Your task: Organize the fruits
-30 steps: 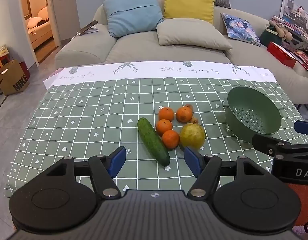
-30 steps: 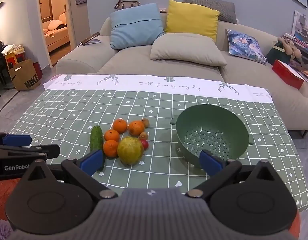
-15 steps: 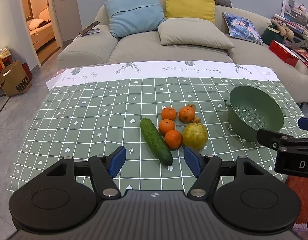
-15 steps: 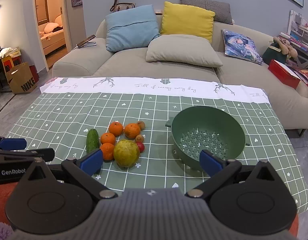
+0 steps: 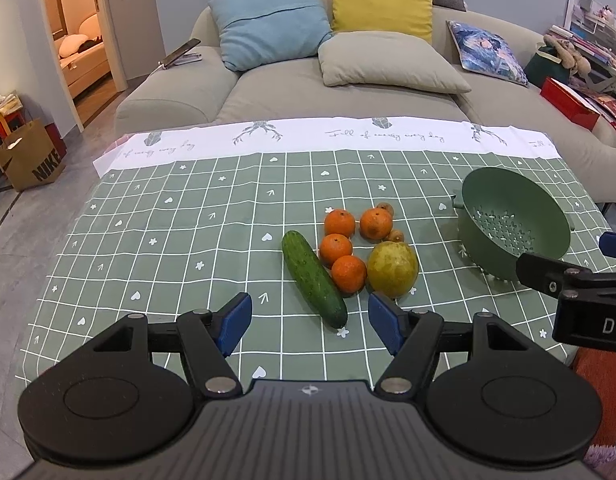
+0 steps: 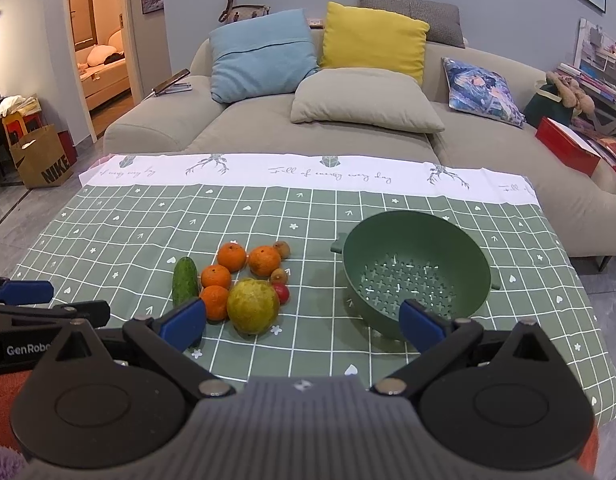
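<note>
Left gripper [image 5: 310, 322]: hung wide open and empty over the near edge of the tabletop [image 5: 168, 240], its blue pads framing the near tip of the cucumber [image 5: 313, 278].
Right gripper [image 6: 302, 324]: also spread wide and empty, low over the near edge, between the fruit and the colander [image 6: 416, 276].
Fruit cluster: four oranges [image 5: 339, 223] lay bunched together at mid-tabletop, the cucumber lying slantwise just to their left.
Large fruit: a yellow-green round fruit [image 6: 253, 306] sat touching the nearest orange, on the colander side.
Small fruit: two brown kiwi-like pieces [image 6: 282, 249] and a small red fruit [image 6: 281, 292] lay at the right rim of the cluster.
Colander: green, empty, tilted toward the cameras, well apart to the right of the fruit.
Background: a beige sofa [image 6: 268, 120] with cushions stood behind the tabletop.
</note>
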